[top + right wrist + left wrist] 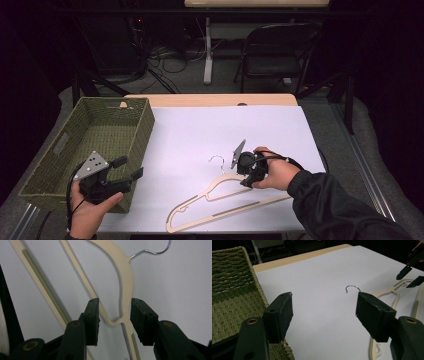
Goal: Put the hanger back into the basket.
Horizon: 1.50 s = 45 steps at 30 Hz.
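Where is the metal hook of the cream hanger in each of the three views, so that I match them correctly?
High view: the metal hook lies on the white sheet, left of the right gripper.
Left gripper view: right of centre, just above the right-hand jaw.
Right gripper view: top right corner.
Shared landmark: the cream hanger, from whose neck the hook rises.

Background clutter, nothing else
Green woven basket at tabletop left edge on white sheet; folding chair and floor cables behind.
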Tool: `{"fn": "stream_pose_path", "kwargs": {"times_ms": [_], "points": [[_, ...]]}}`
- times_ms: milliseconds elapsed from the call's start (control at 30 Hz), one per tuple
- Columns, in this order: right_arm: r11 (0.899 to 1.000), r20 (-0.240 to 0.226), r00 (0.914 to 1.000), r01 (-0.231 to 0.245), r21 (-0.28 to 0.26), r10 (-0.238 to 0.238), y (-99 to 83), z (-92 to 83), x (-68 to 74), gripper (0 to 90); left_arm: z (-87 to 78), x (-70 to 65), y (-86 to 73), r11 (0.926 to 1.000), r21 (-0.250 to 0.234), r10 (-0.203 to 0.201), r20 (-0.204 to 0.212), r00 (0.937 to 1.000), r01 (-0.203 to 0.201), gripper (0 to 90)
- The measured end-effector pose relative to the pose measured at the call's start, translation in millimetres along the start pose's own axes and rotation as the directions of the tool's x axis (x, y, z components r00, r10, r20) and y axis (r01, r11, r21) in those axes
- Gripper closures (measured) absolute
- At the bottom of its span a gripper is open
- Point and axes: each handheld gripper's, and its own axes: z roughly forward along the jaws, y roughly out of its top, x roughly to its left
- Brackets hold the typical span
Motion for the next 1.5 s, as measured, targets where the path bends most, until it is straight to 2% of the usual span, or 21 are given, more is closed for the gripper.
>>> {"fn": "stream_pose_path", "kwargs": {"times_ms": [33, 67, 133, 167, 267, 467, 500, 633, 800, 1200, 1500], "points": [[1.000, 0.000, 0.9999, 0.015, 0.010, -0.015, 2.8, 0.4, 0.0, 60.2, -0.2, 0.1, 0.0, 1.0000, 0.000, 0.000, 0.000, 1.0000, 0.000, 29.9], [1.000, -0.021, 0.9996, 0.019, 0.010, -0.019, 6.9, 1.1, -0.2, 61.1, -0.3, 0.2, 0.0, 1.0000, -0.003, -0.001, -0.001, 1.0000, 0.001, 29.8], [0.999, -0.021, 0.9994, 0.027, 0.020, -0.026, 8.4, 1.3, -0.3, 61.2, -0.3, 0.3, 0.0, 1.0000, -0.005, -0.001, -0.001, 1.0000, 0.001, 29.7], [0.998, -0.011, 0.9989, 0.047, 0.036, -0.046, 12.7, 2.8, 0.5, 61.6, -0.3, 0.3, -0.1, 1.0000, -0.005, -0.001, -0.001, 1.0000, 0.001, 29.7], [0.999, -0.031, 0.9984, 0.048, 0.022, -0.047, 17.8, 4.6, 1.1, 64.4, -0.2, -0.5, -0.3, 0.9999, -0.010, 0.006, 0.005, 1.0000, -0.006, 29.7], [0.995, -0.033, 0.9963, 0.082, 0.050, -0.080, 23.5, 15.3, 3.6, 66.6, -0.2, -1.5, -0.1, 0.9999, -0.014, 0.006, 0.009, 0.9999, -0.006, 29.7], [0.994, -0.042, 0.9943, 0.100, 0.050, -0.098, 25.7, 19.6, 4.7, 67.1, 0.0, -2.0, 0.0, 0.9999, -0.013, 0.009, 0.007, 0.9999, -0.009, 29.7], [0.992, -0.059, 0.9922, 0.113, 0.051, -0.110, 29.4, 24.7, 6.6, 68.2, 1.0, -2.6, -0.1, 0.9999, -0.010, 0.008, 0.012, 0.9999, -0.008, 29.7], [0.985, -0.095, 0.9848, 0.153, 0.080, -0.145, 34.6, 38.2, 9.5, 70.4, 2.1, -4.0, -0.1, 0.9999, -0.010, 0.014, 0.015, 0.9998, -0.014, 29.7], [0.974, -0.132, 0.9738, 0.200, 0.109, -0.185, 38.0, 49.0, 16.6, 71.3, 2.4, -3.0, -0.6, 0.9999, -0.008, 0.012, 0.013, 0.9999, -0.011, 29.7], [0.969, -0.151, 0.9699, 0.211, 0.129, -0.191, 36.4, 52.1, 17.5, 71.1, 3.4, -2.7, -0.9, 0.9999, -0.005, 0.010, 0.013, 0.9999, -0.010, 29.7]]}}
